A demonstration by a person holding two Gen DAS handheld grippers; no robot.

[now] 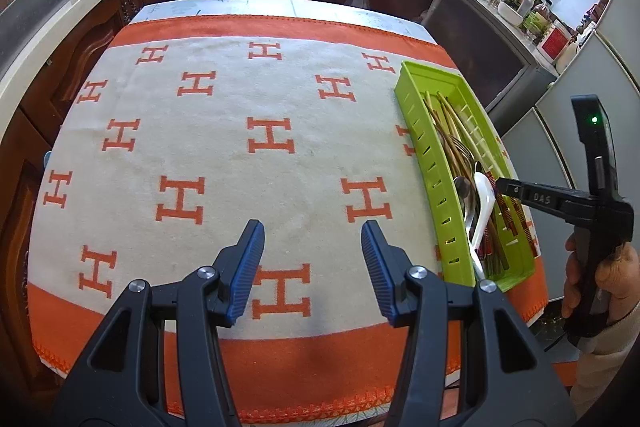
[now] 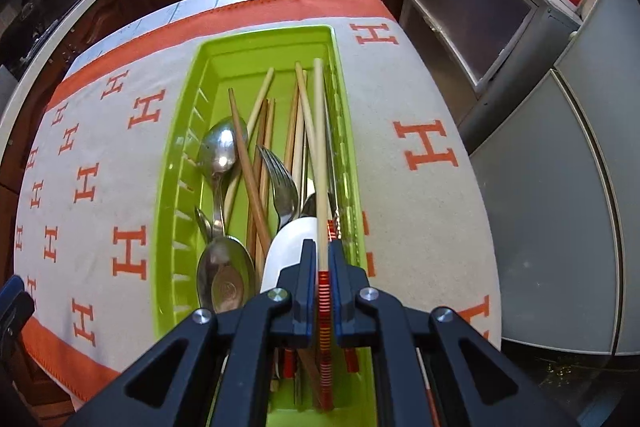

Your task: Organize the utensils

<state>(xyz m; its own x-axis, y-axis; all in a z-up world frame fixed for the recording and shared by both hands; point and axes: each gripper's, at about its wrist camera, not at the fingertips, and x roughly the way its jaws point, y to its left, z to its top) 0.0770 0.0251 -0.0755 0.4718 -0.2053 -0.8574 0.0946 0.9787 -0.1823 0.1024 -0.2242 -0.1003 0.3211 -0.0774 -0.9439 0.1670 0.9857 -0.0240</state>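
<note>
My right gripper (image 2: 320, 259) clamps a pale chopstick (image 2: 319, 155) lying in the green tray (image 1: 430, 163), at three o'clock on the cloth (image 1: 224, 147); my left gripper (image 1: 313, 233) hangs apart, empty.

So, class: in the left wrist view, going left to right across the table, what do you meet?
Left gripper, jaws open over the cloth → green tray of utensils → white spoon → right gripper → hand holding it.
</note>
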